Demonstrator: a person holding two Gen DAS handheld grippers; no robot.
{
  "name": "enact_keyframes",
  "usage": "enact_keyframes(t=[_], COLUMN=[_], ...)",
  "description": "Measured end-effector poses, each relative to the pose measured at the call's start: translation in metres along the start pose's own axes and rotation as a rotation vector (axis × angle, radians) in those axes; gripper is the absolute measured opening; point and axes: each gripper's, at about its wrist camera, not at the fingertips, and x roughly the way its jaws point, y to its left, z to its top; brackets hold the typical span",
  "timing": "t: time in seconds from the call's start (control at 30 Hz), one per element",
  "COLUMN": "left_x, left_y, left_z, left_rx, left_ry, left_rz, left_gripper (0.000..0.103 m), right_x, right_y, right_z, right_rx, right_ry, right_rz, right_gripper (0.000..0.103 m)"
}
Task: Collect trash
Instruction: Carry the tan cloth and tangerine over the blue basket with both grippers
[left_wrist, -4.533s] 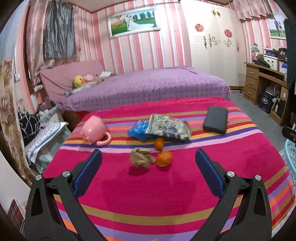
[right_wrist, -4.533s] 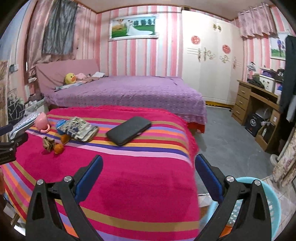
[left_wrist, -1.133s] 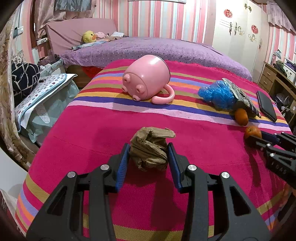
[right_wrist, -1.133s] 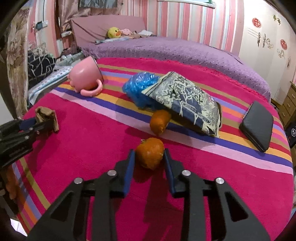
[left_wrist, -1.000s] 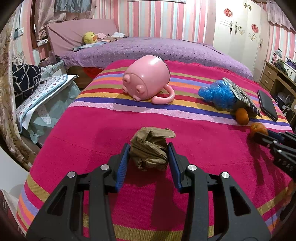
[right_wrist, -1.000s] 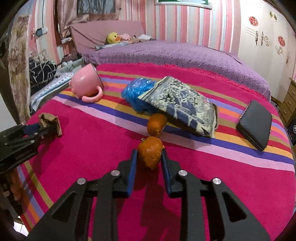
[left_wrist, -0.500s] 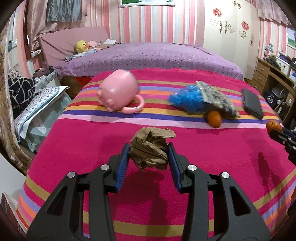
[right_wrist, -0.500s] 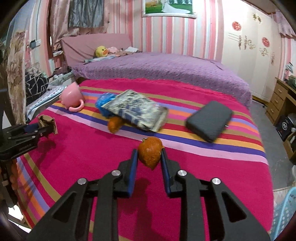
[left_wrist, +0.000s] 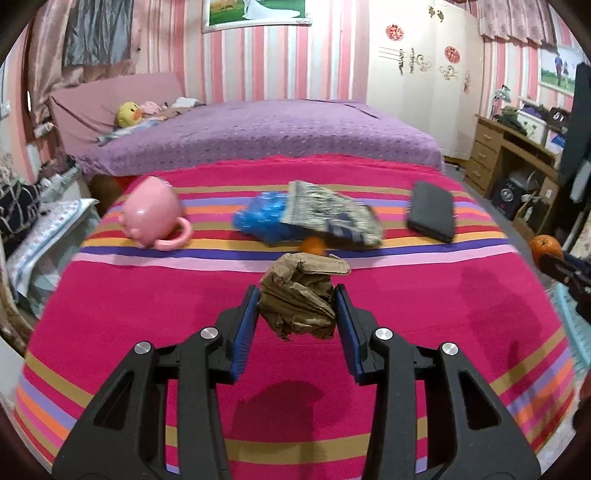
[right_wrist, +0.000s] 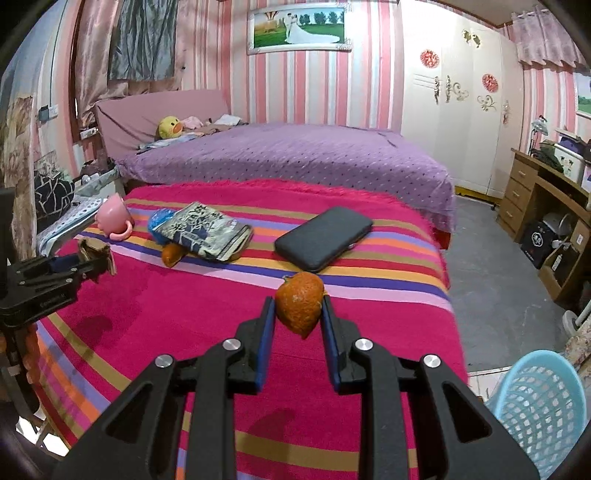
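I am gripping a crumpled brown paper wad (left_wrist: 298, 295) in my left tongs (left_wrist: 295, 314) and an orange peel (right_wrist: 299, 303) in my right tongs (right_wrist: 297, 321), both lifted above the striped table (right_wrist: 369, 325).

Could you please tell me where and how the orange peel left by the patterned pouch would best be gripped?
Grip the exposed rounded end of the orange peel, probably from the front, fingers either side. Its far end is tucked under the patterned pouch, so only that near end on the striped blanket offers clear sides.
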Motion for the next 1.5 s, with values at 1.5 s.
enact_keyframes(t=[1.5], left_x=[-0.022], left_y=[-0.265], left_z=[-0.005], left_rx=[0.119], left_ry=[-0.117], left_rz=[-0.157], left_gripper=[0.04], right_x=[-0.097], right_y=[-0.234], right_z=[-0.054], right_rx=[0.164], right_ry=[-0.029], right_rz=[-0.248], right_gripper=[0.025])
